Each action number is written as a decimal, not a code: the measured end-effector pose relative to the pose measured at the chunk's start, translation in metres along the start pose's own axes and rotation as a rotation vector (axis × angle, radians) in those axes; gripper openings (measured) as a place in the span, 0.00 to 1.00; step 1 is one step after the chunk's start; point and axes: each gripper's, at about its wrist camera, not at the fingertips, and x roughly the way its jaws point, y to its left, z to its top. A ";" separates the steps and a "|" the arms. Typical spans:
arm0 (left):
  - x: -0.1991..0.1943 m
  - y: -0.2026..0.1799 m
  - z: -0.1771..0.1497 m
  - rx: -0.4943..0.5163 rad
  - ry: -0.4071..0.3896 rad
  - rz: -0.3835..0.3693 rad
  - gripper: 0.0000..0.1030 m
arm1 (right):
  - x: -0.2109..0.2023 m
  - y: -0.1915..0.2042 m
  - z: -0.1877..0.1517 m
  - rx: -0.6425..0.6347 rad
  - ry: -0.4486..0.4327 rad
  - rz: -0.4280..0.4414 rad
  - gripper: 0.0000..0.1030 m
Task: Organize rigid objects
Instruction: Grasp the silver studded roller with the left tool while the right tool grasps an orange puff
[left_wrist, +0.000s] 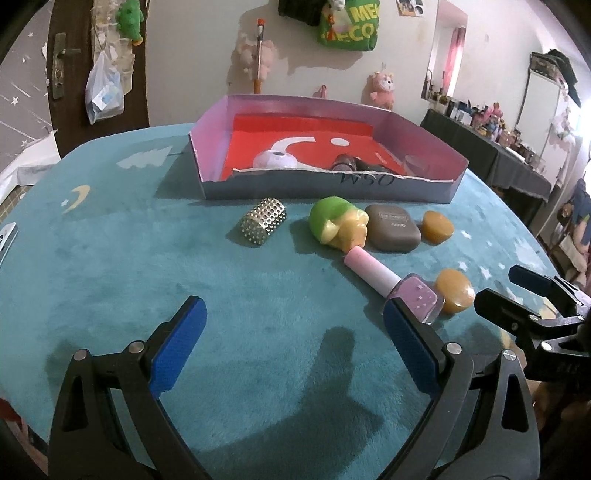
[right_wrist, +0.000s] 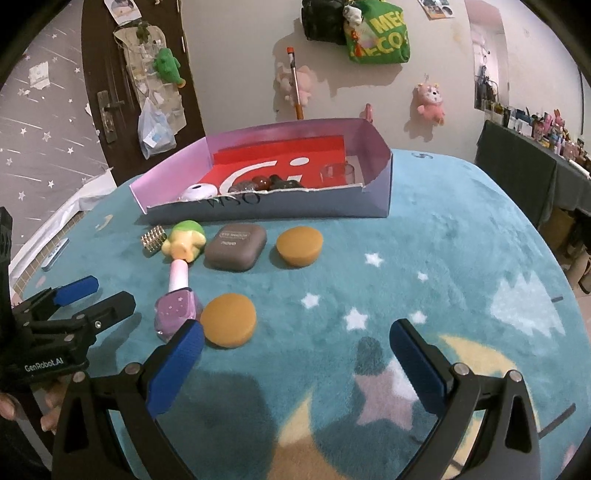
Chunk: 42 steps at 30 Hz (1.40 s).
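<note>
Cardboard box (left_wrist: 325, 192) sits at the far side of the teal blanket (left_wrist: 258, 332), its low torn front wall facing the loose stuff, with lots of open blanket near both tools. In front of it, big to small: grey case (left_wrist: 394, 229), green-yellow toy (left_wrist: 338, 225), pink nail polish bottle (left_wrist: 395, 286), studded gold cylinder (left_wrist: 263, 220), two amber pucks (right_wrist: 228, 320). Left gripper (left_wrist: 295, 325) is spread wide, holding nothing; right gripper (right_wrist: 295, 338) too. Only the right view shows the moon pattern (right_wrist: 476, 354).
</note>
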 end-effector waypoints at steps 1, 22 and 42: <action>0.001 0.000 0.000 0.002 0.002 0.001 0.95 | 0.001 -0.001 -0.001 0.001 0.002 0.000 1.00; 0.008 0.008 0.018 0.025 0.020 0.017 0.95 | 0.001 -0.001 0.009 0.003 0.008 -0.013 1.00; 0.043 0.029 0.069 0.107 0.084 0.025 0.80 | 0.047 -0.010 0.055 -0.018 0.107 -0.046 0.91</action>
